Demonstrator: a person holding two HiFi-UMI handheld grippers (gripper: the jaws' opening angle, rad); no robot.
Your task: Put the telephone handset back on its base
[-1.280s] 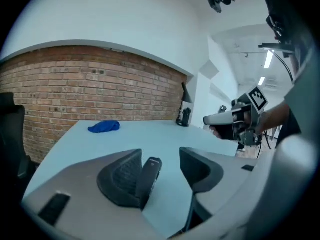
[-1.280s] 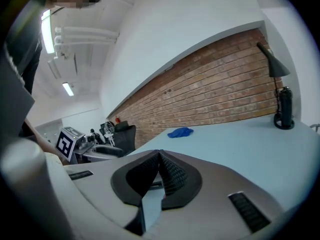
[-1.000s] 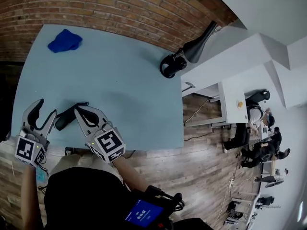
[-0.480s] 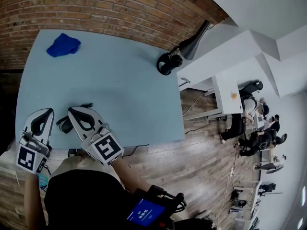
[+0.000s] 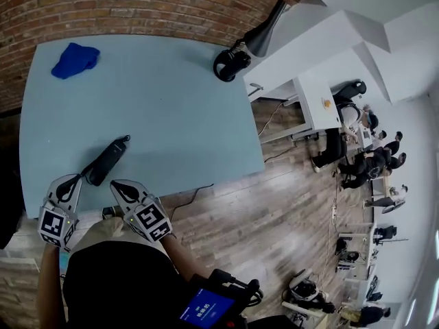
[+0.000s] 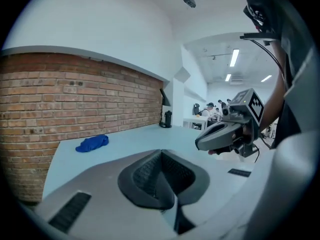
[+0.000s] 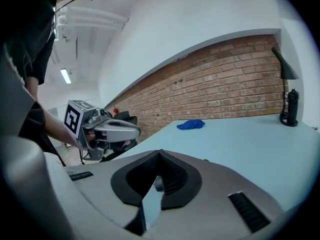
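Note:
The black telephone [image 5: 106, 161] lies as one long dark shape on the light blue table [image 5: 171, 108], near its front left, with a cord trailing off its near end. I cannot tell the handset from the base. My left gripper [image 5: 68, 181] hangs just short of the table's front edge, shut and empty. My right gripper [image 5: 118, 184] is beside it to the right, also shut with nothing in it. Neither touches the telephone. In the left gripper view the right gripper [image 6: 200, 144] floats at the right, and in the right gripper view the left gripper [image 7: 136, 131] at the left. The telephone is out of both gripper views.
A blue cloth [image 5: 74, 59] lies at the table's far left by the brick wall. A black desk lamp [image 5: 233, 60] stands at the far right corner. Wooden floor [image 5: 288, 225], white desks and several people are off to the right.
Both grippers have drawn back from the telephone toward me, past the front edge. The left gripper's jaws went from open to shut. The telephone stays on the table.

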